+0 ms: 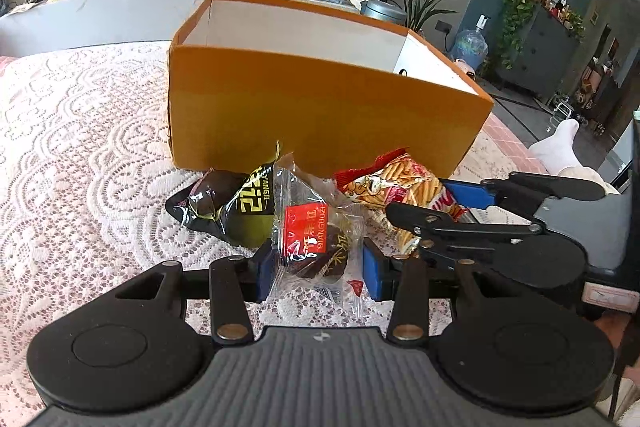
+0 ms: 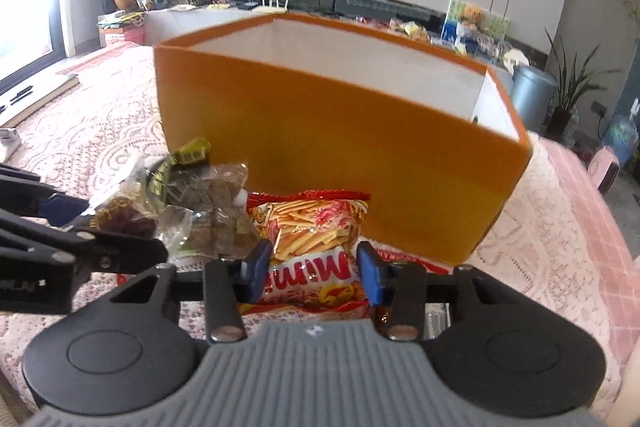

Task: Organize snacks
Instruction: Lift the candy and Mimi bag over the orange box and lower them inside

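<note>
An open orange box [image 1: 320, 107] with a white inside stands on the lace-covered table; it also shows in the right wrist view [image 2: 340, 147]. In front of it lie a black and green packet [image 1: 236, 211], a clear packet with a red label [image 1: 312, 243] and a red bag of stick snacks [image 1: 404, 191]. My left gripper [image 1: 320, 267] has its blue pads on both sides of the clear red-label packet. My right gripper [image 2: 312, 269] has its pads against both sides of the stick-snack bag [image 2: 316, 227]. The right gripper shows at the right of the left view [image 1: 460, 211].
The table has a pink cloth under white lace [image 1: 80, 147]. A TV bench [image 2: 360, 7] with a router, toys and plants stands beyond the box. A grey bin [image 2: 532, 91] and a water bottle [image 1: 470, 47] stand at the right. A person's socked foot [image 1: 560, 143] rests at the right.
</note>
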The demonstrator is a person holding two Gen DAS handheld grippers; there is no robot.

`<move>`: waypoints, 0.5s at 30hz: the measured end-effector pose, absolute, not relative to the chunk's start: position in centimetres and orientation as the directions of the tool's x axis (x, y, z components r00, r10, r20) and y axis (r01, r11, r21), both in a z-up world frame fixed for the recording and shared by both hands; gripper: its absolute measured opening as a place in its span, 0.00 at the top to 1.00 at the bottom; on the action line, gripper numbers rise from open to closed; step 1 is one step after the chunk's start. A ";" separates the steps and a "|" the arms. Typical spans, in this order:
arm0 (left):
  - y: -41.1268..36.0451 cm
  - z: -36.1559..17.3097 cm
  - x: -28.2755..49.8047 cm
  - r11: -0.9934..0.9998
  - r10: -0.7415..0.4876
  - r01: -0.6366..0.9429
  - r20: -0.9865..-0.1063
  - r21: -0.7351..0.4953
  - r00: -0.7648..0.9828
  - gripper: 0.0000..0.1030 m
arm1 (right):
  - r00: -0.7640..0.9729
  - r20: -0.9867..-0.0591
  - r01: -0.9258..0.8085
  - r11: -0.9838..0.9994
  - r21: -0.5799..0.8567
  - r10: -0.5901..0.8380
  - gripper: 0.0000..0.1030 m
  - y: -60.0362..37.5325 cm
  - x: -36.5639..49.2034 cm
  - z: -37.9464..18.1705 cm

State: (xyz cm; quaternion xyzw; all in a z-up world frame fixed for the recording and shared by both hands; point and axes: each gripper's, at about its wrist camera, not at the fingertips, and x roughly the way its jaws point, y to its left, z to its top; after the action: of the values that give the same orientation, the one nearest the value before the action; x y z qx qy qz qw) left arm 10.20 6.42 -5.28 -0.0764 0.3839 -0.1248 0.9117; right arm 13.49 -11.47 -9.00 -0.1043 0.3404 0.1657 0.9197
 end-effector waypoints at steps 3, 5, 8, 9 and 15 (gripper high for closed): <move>6.6 -4.5 10.0 0.957 -0.286 0.170 -0.669 -0.234 0.686 0.53 | 0.725 -0.644 -0.376 0.923 -0.074 0.244 0.57 -11.7 12.3 -7.9; 6.6 -3.9 9.8 0.959 -0.281 0.171 -0.661 -0.227 0.696 0.53 | 0.734 -0.635 -0.371 0.926 -0.076 0.242 0.57 -11.9 11.6 -7.0; 6.6 -2.9 9.7 0.961 -0.274 0.178 -0.651 -0.211 0.708 0.53 | 0.760 -0.607 -0.354 0.932 -0.085 0.233 0.57 -12.4 10.4 -5.6; 6.5 -2.5 9.6 0.962 -0.273 0.180 -0.646 -0.207 0.713 0.52 | 0.767 -0.597 -0.349 0.934 -0.083 0.234 0.57 -12.6 10.1 -5.1; 6.4 -0.6 10.0 0.962 -0.270 0.183 -0.624 -0.201 0.733 0.52 | 0.807 -0.552 -0.318 0.942 -0.109 0.209 0.57 -13.4 9.6 -2.0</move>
State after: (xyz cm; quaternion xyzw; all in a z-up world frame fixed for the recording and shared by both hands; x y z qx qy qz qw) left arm 10.01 6.43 -0.63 -0.0629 0.3442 -0.1220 0.9288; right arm 9.59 -13.42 -1.98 -0.0983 0.2774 0.1395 0.9455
